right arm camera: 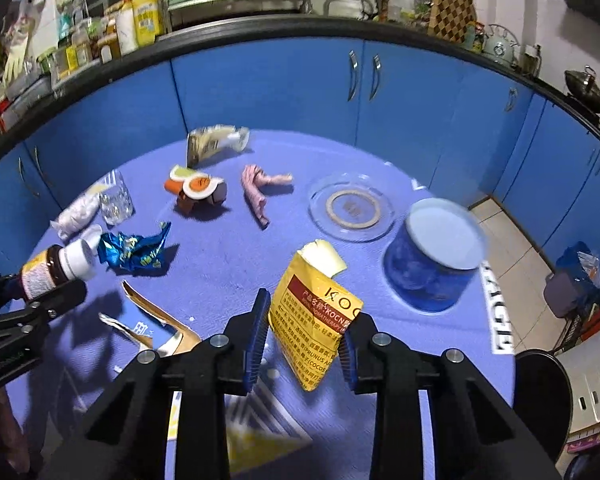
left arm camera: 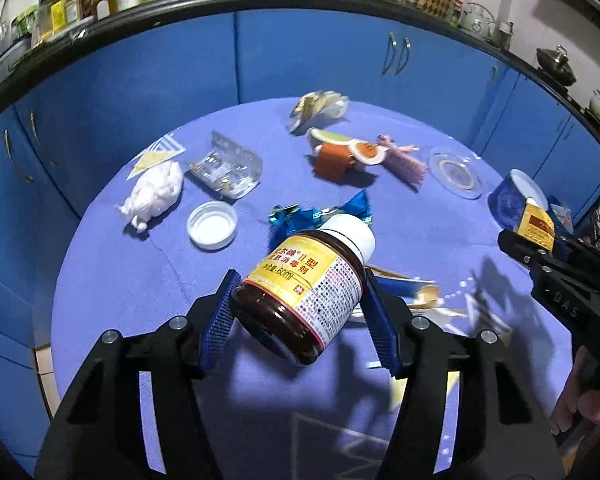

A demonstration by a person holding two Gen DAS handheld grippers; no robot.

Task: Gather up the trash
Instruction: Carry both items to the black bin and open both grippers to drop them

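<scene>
My left gripper (left arm camera: 300, 300) is shut on a brown medicine bottle (left arm camera: 304, 284) with a white cap and yellow label, held above the round purple table (left arm camera: 140, 272). The bottle also shows in the right wrist view (right arm camera: 56, 268). My right gripper (right arm camera: 306, 320) is shut on a yellow carton (right arm camera: 314, 316), lifted over the table; the carton also shows in the left wrist view (left arm camera: 534, 226). A blue tub (right arm camera: 434, 256) stands at the right. A crumpled blue wrapper (right arm camera: 134, 250), a torn cardboard piece (right arm camera: 156, 324), a pink scrap (right arm camera: 258, 188) and a foil packet (right arm camera: 214, 142) lie on the table.
A glass dish (right arm camera: 352, 208), an orange and white toy-like object (right arm camera: 196, 190), a white lid (left arm camera: 212, 224), a white wad (left arm camera: 156, 192) and a clear blister pack (left arm camera: 226, 170) lie around. Blue cabinets (right arm camera: 280, 80) ring the table. A dark stool (right arm camera: 548, 392) stands at the right.
</scene>
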